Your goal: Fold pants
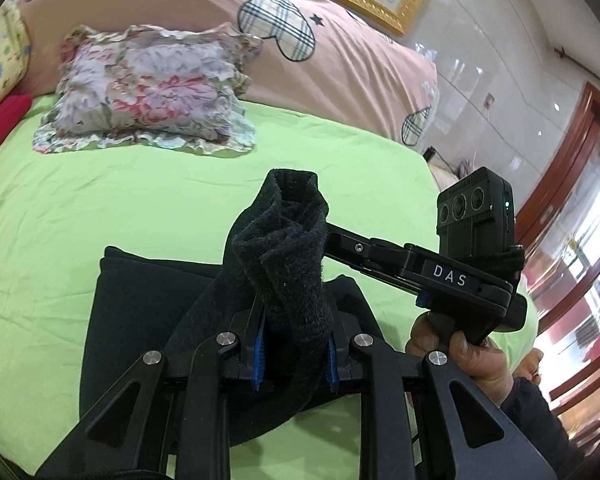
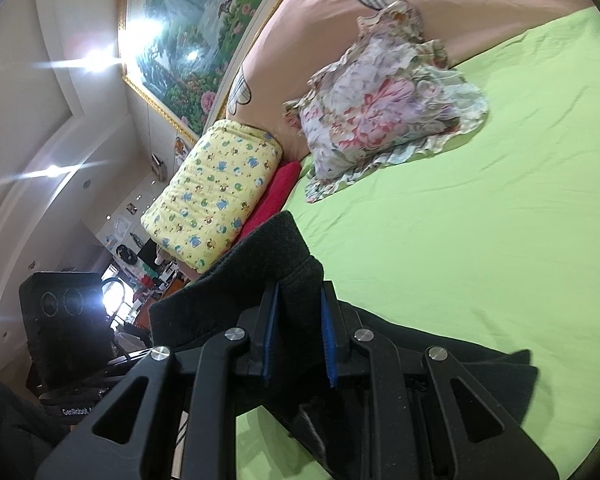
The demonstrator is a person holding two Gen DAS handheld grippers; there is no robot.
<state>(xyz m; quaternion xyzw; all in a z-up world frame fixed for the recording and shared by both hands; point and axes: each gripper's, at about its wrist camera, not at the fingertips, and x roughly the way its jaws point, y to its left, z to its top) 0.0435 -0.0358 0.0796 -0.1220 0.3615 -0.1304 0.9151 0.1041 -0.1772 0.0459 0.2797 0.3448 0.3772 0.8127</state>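
Observation:
Black fleece pants [image 1: 147, 312] lie partly folded on the green bed sheet [image 1: 99, 200]. My left gripper [image 1: 293, 344] is shut on a bunched end of the pants that stands up between its blue pads [image 1: 258, 354]. In the left wrist view the right gripper [image 1: 320, 236] comes in from the right, a hand on its handle, its fingers buried in the same raised fabric. In the right wrist view the right gripper [image 2: 297, 320] is shut on a thick fold of the pants [image 2: 267, 264], held above the sheet [image 2: 460, 220]. More black cloth trails under it to the lower right.
A floral frilled pillow [image 1: 147, 88] lies on the sheet further back, against a pink duvet with plaid hearts [image 1: 300, 40]. A yellow patterned roll [image 2: 215, 196] and a red cushion [image 2: 275, 192] sit at the bed's side. The bed edge lies to the right [image 1: 428, 160].

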